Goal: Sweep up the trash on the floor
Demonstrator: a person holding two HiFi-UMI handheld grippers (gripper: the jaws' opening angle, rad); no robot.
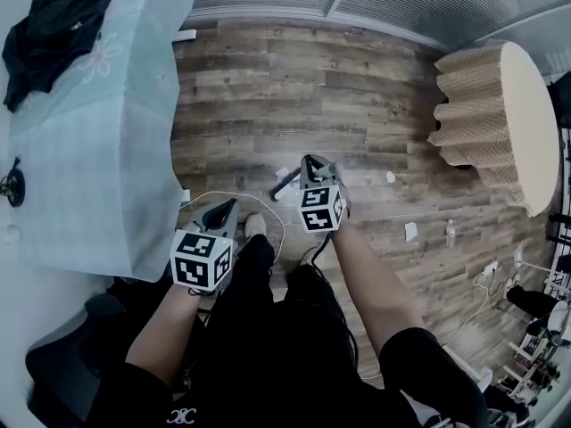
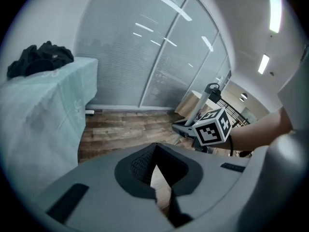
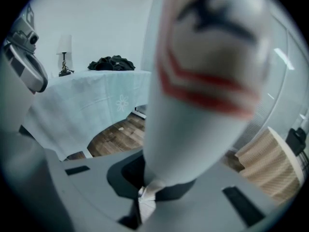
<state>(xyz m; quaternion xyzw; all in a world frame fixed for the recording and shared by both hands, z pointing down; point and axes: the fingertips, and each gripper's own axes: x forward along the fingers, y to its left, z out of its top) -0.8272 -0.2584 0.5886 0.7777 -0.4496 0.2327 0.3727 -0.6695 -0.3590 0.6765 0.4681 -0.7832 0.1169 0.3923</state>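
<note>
Right gripper view | right gripper (image 1: 310, 163) clamped on white handle (image 3: 193, 110) | left gripper (image 1: 220, 210) closed, empty | trash (image 1: 410, 231) on floor (image 1: 357, 96)

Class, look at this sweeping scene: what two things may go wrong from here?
The white cable loops on the floor beside the person's shoe; the handle gripped in the right claw carries a tool that might snag it. The paper scraps lie scattered toward the ribbed table; a hard sweep may lodge some against it.
</note>
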